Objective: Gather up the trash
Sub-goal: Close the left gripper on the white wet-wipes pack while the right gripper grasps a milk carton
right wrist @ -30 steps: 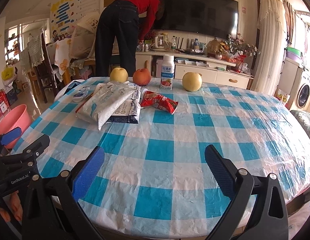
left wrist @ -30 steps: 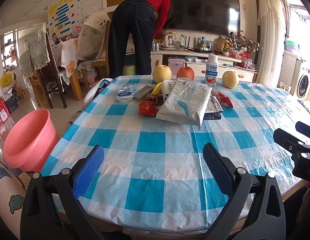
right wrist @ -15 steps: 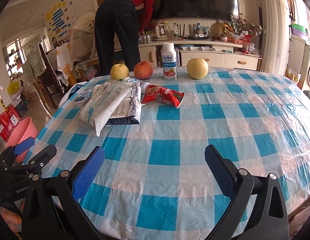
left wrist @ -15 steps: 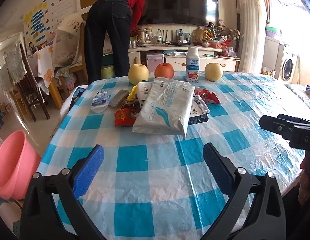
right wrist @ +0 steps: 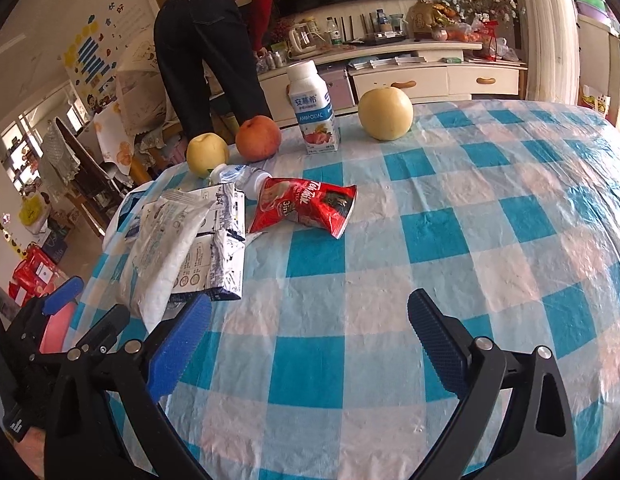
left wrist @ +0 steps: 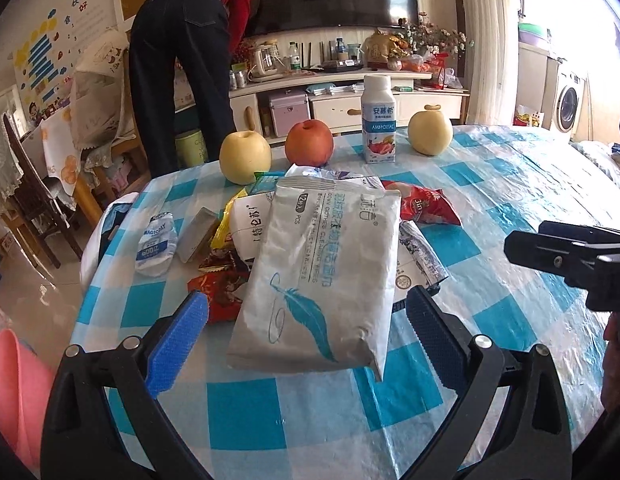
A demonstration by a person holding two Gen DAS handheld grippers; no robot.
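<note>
Tongs on the left (left wrist: 305, 332) are held wide open just above the near edge of the tabletop (left wrist: 301, 412), nothing gripped; the blue pads (left wrist: 177, 344) flank the near end of a white wipes pack (left wrist: 322, 276). Right tongs (right wrist: 307, 338) are likewise spread wide and empty over bare checked cloth, well right of the trash. Wipes pack is seen lying on top of the trash pile, tilted across a silver-printed bag (right wrist: 225, 248) and red and yellow wrappers (left wrist: 221, 284). A small white pouch (left wrist: 155, 244) and a grey flat packet (left wrist: 197, 232) are placed just left of the pile. A red crumpled snack wrapper (right wrist: 305, 206) is found at the pile's far right. Farther back, a yellow apple (left wrist: 245, 156), a red apple (left wrist: 309, 142), a yogurt bottle (left wrist: 378, 120) and a pale pear (left wrist: 430, 132) are lined up. A pink basin (left wrist: 9, 392) is seen on the floor at near left. A person in a red top (left wrist: 189, 60) is bent over beyond the tabletop.
</note>
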